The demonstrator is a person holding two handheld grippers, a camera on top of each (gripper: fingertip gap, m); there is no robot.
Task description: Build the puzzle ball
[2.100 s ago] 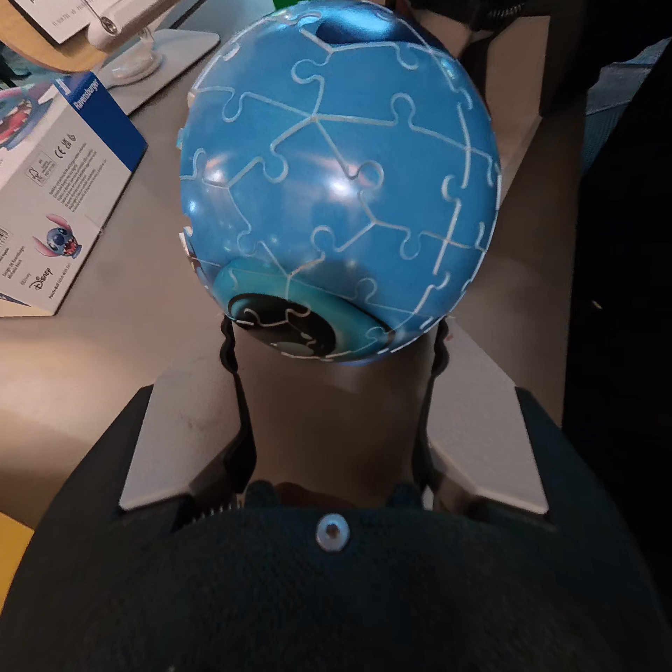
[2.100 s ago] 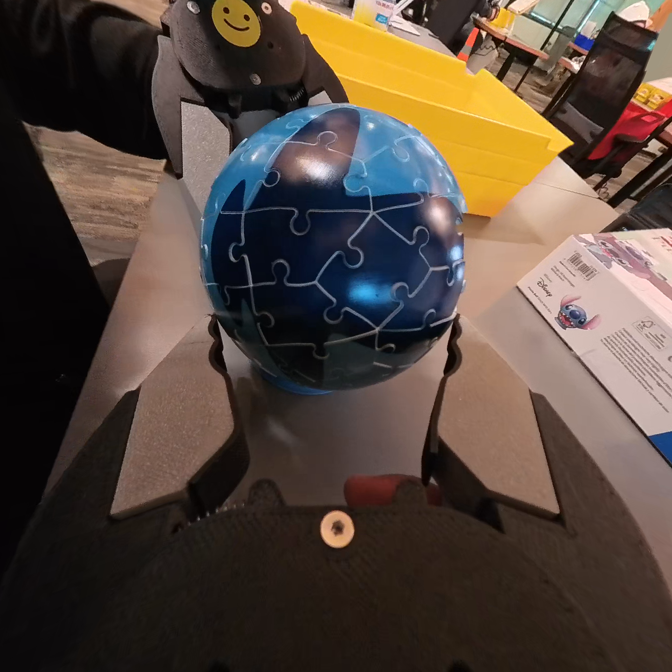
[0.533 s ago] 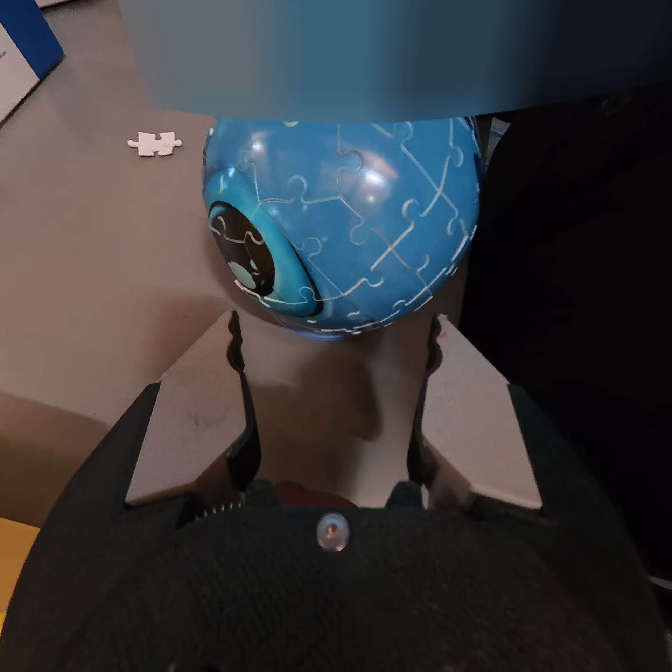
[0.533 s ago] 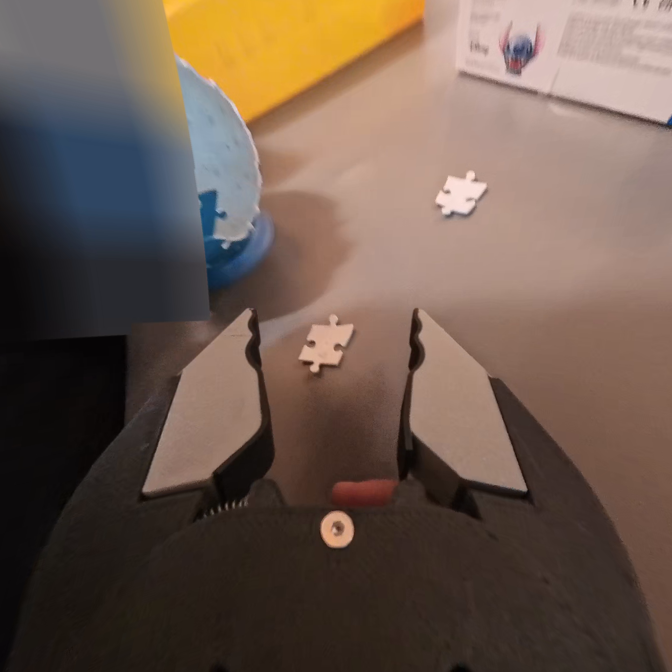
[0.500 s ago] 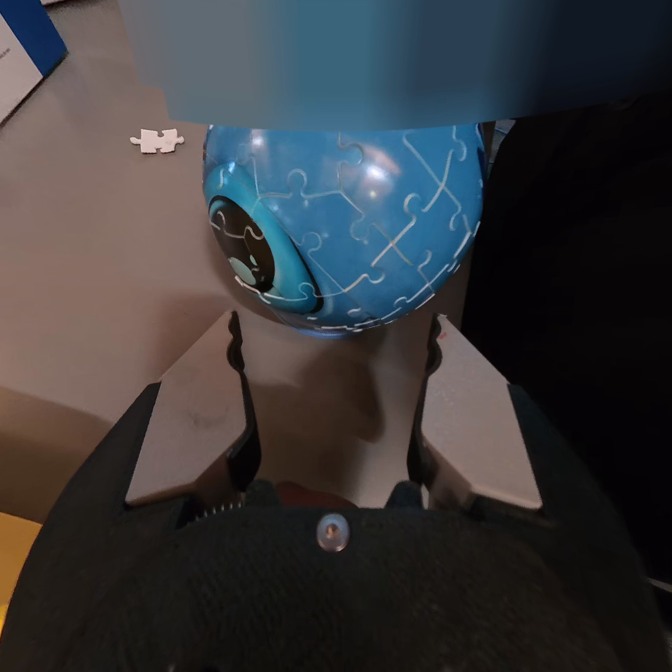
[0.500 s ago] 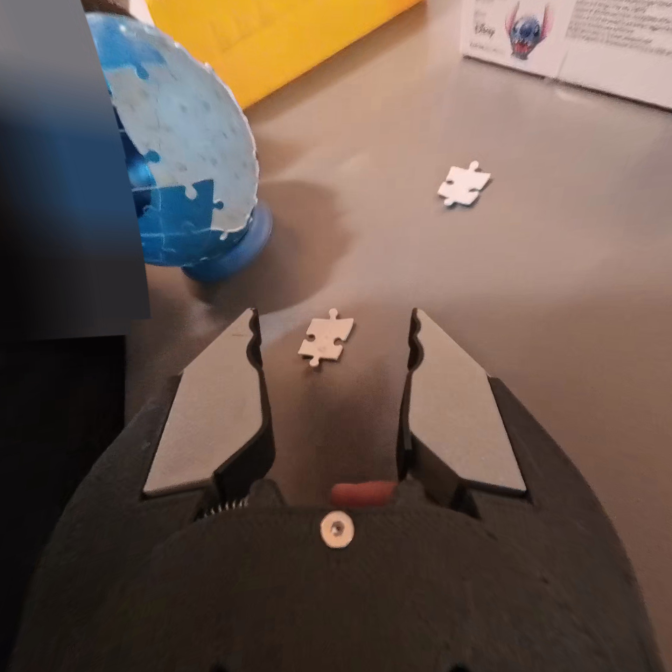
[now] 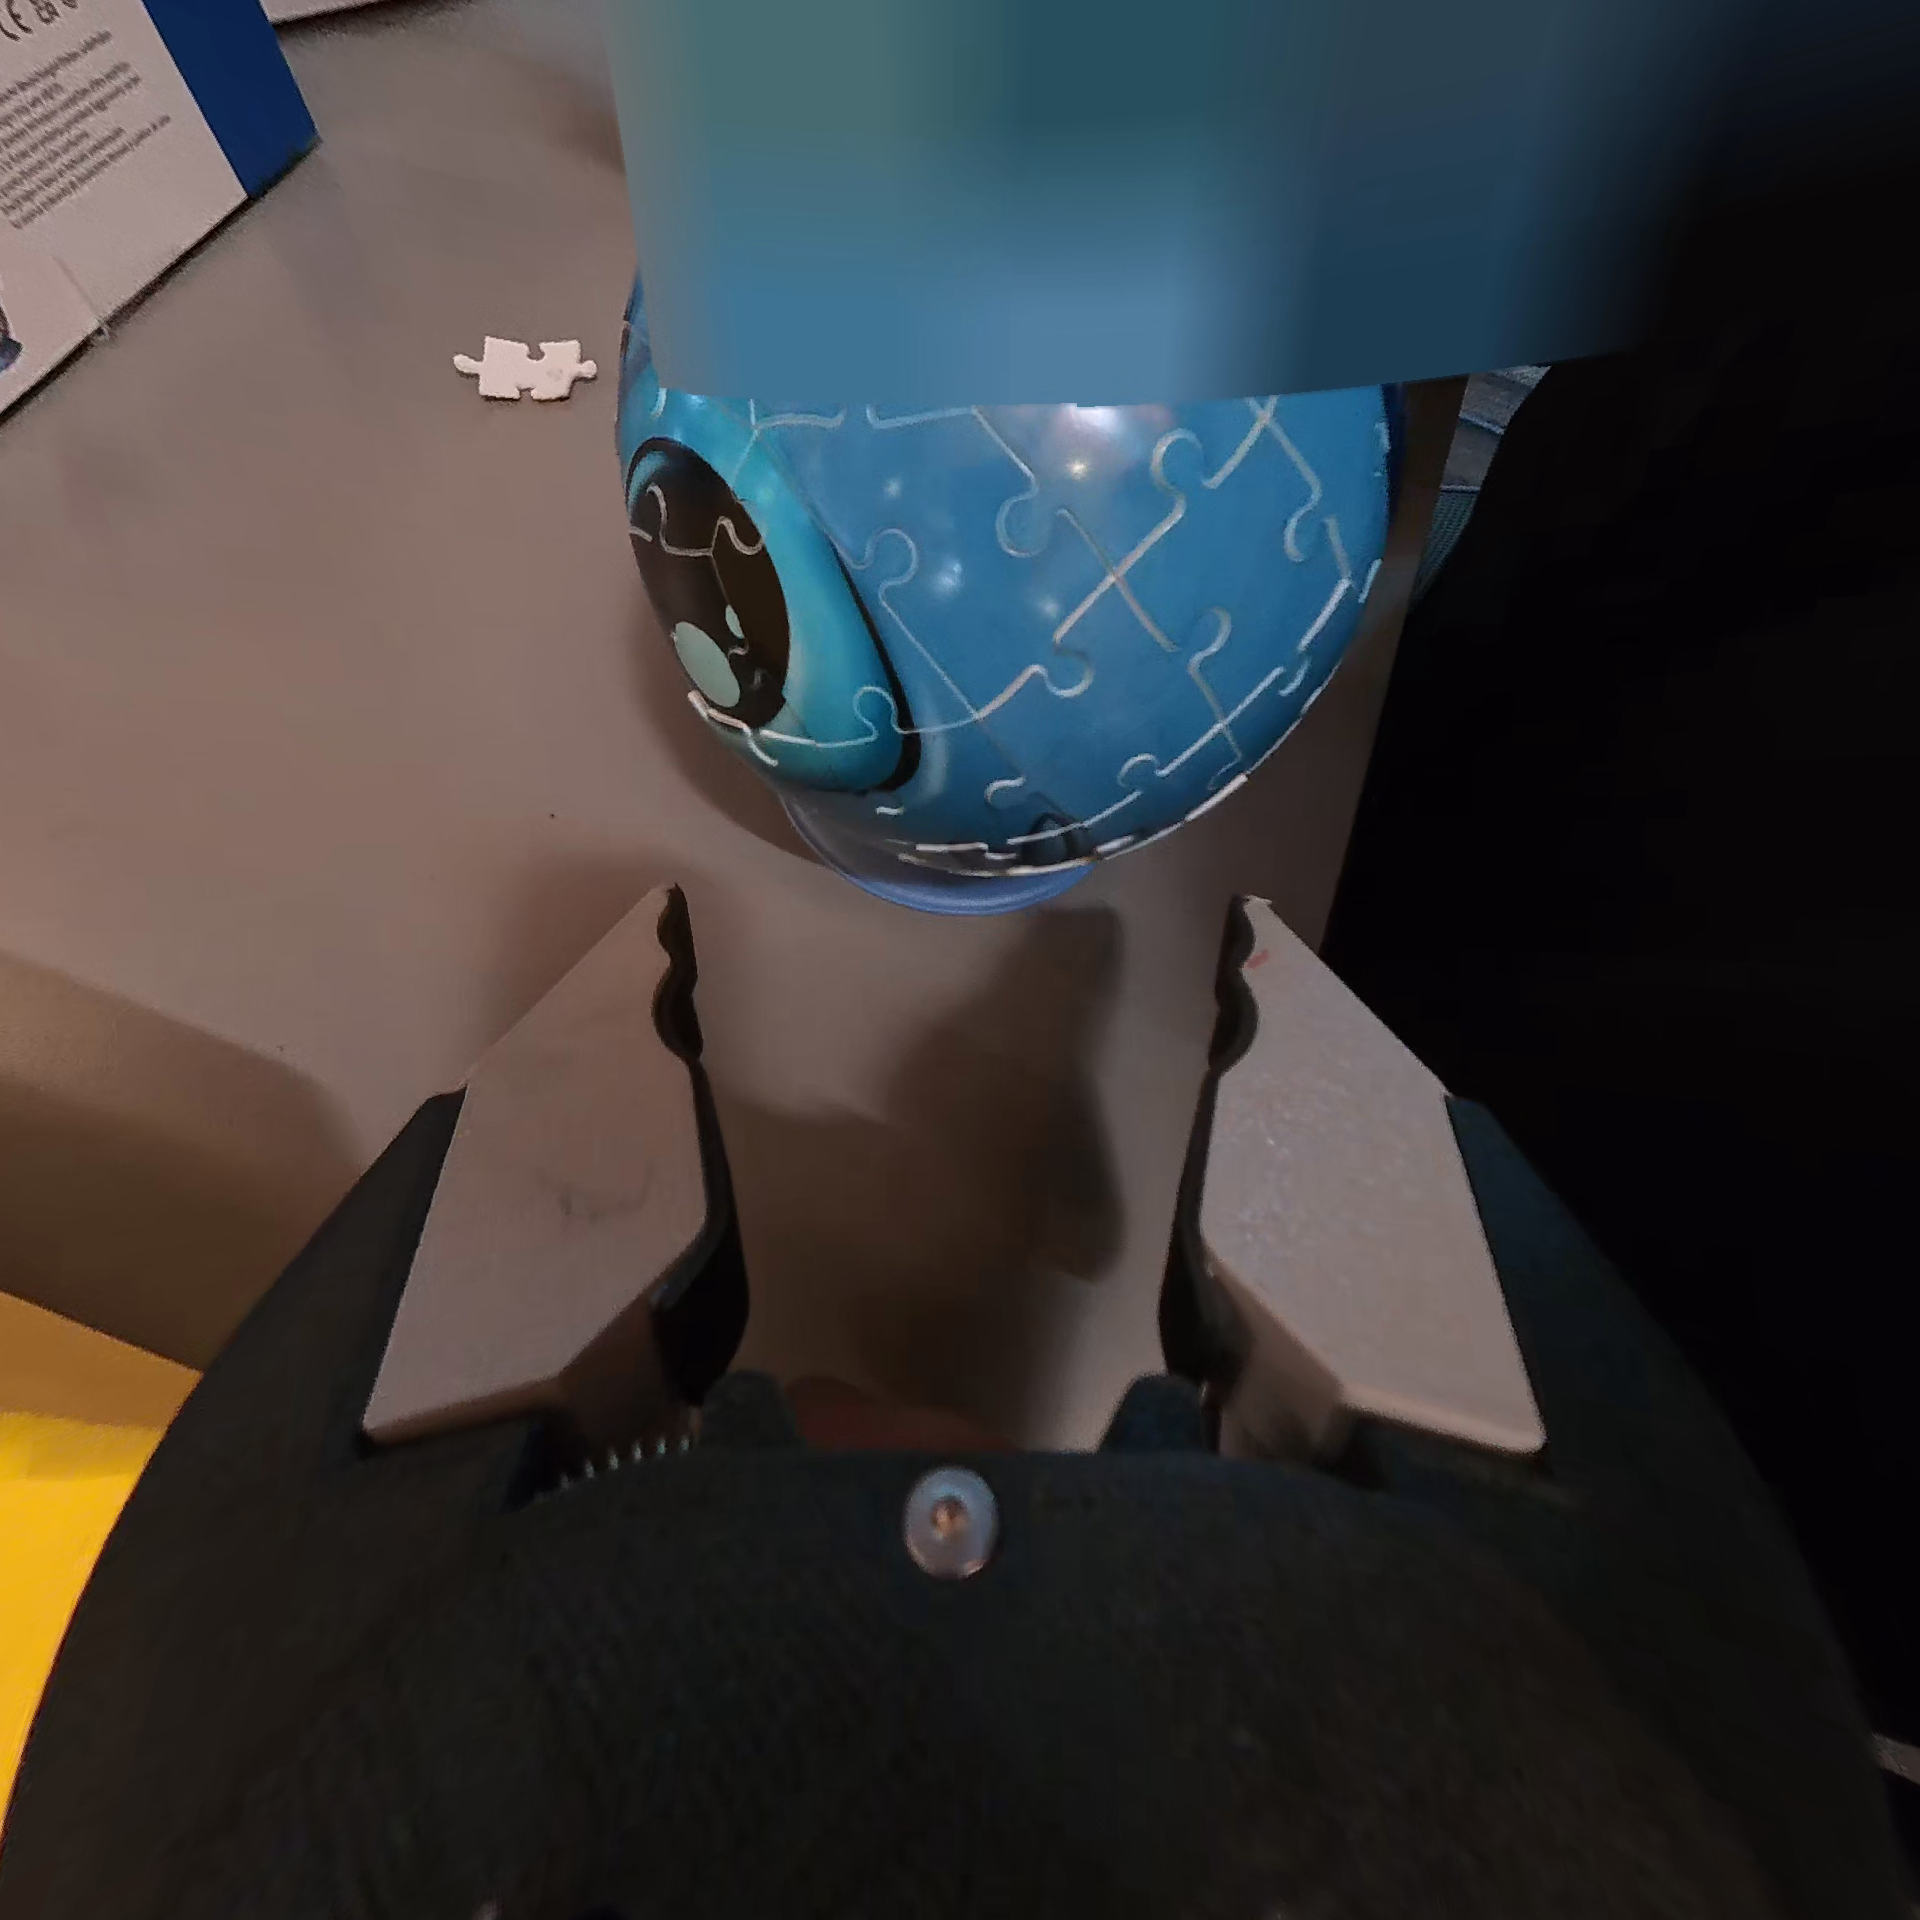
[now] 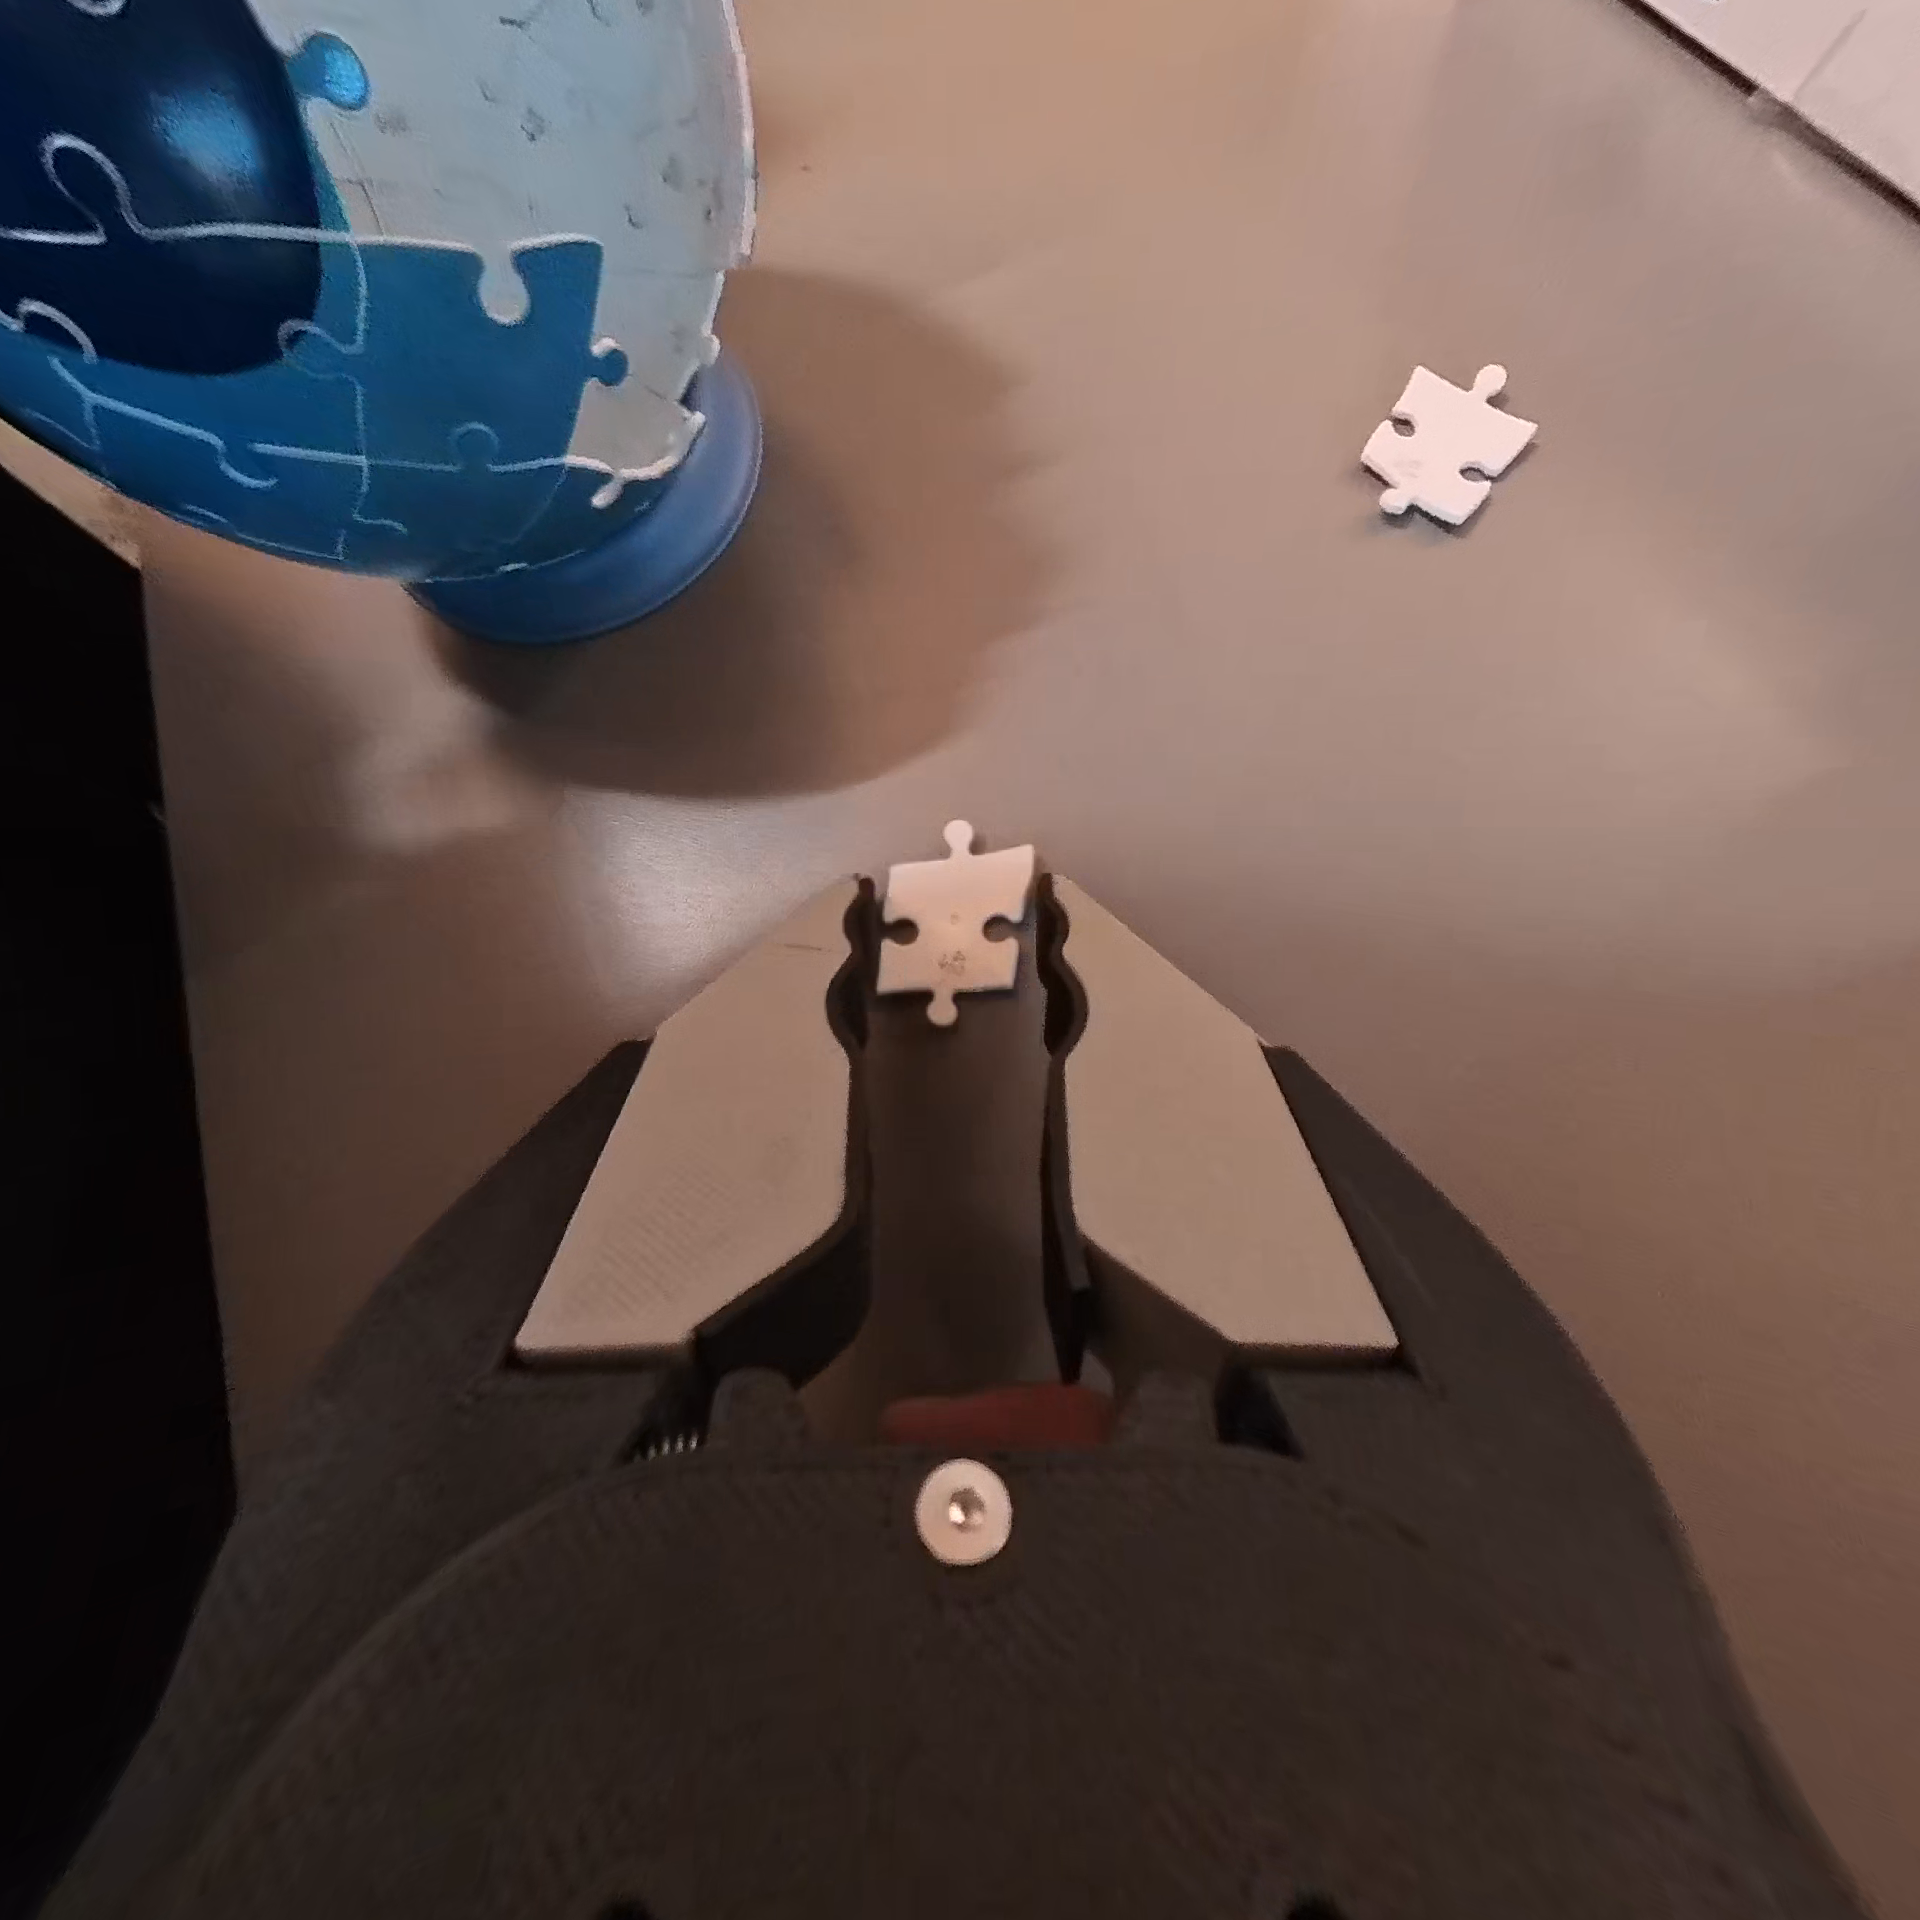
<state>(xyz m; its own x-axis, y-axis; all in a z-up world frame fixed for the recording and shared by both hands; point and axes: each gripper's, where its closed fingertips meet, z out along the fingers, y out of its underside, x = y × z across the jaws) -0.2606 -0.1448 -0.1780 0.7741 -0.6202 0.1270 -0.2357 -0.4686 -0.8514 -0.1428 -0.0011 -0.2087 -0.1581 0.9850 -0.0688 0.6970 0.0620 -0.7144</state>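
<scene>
Right gripper (image 8: 954, 914): jaws narrowed onto a small white jigsaw piece lying blank side up (image 8: 954, 928), 1 fingertip at each side edge; piece looks flat on the matte grey tabletop (image 8: 1351, 831), can't tell if it's lifted off. Its top tab pokes out past the fingertips. A 2nd white jigsaw piece, also blank side up (image 8: 1446, 441), lies well apart, up and to the right on the same surface, untouched. The glossy blue puzzle ball (image 8: 343, 281) sits at upper left in the right wrist view, on a round blue plastic base ring (image 8: 634, 540), near the table's left edge. Shell is incomplete on this side: a gap shows the pale inner face of the far pieces, with jagged tab edges around the opening. Left gripper (image 7: 954, 914): jaws spread wide, empty, fingertips just short of the ball, not touching it. In the left wrist view the ball (image 7: 1091, 623) shows a large black eye with a light blue rim facing left; its top is hidden under a blur patch. 1 white piece (image 7: 525, 367) lies just beside the ball's left side. Corner of a white-and-blue cardboard box (image 7: 125, 156) at top left, yellow surface (image 7: 52, 1475) at bottom left.
</scene>
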